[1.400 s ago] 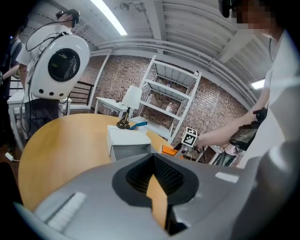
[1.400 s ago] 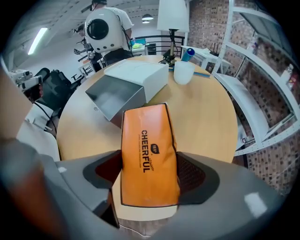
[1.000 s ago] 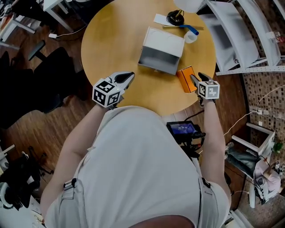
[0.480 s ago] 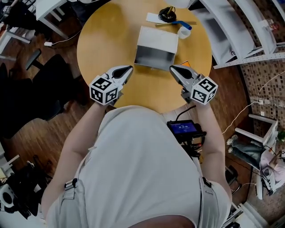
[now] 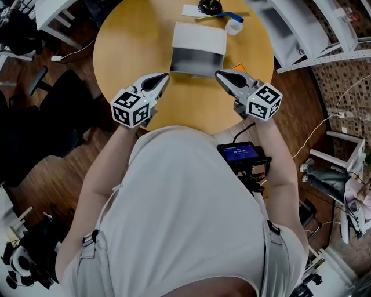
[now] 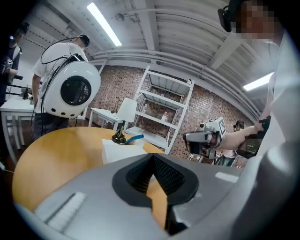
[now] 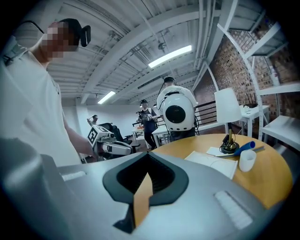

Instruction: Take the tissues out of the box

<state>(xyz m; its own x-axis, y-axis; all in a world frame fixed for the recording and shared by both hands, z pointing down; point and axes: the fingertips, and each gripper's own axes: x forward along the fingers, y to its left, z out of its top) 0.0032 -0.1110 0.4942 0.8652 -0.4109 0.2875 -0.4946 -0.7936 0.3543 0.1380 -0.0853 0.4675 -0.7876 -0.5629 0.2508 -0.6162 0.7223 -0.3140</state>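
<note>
- Head view: tissue box [image 5: 197, 42] sits on the round table [image 5: 124, 52], just ahead of both grippers; no tissue shows.
- Left gripper [image 5: 163, 78] is clenched and empty. Right gripper [image 5: 221, 75] is also clenched, nothing between its jaws.
- Step, my read: approach; nothing pulled out yet. The tips flank the box's near corners, close but apart.
- Next move likely needs one gripper to steady the box and the other to open and pinch a tissue; I can't locate the opening.
- Room: bare tabletop left of the box. Orange item [image 5: 238, 68] is just beside the right gripper. Cup [image 5: 233, 26] and pen [image 5: 226, 16] lie behind the box. The near table edge is under the grippers.
</note>
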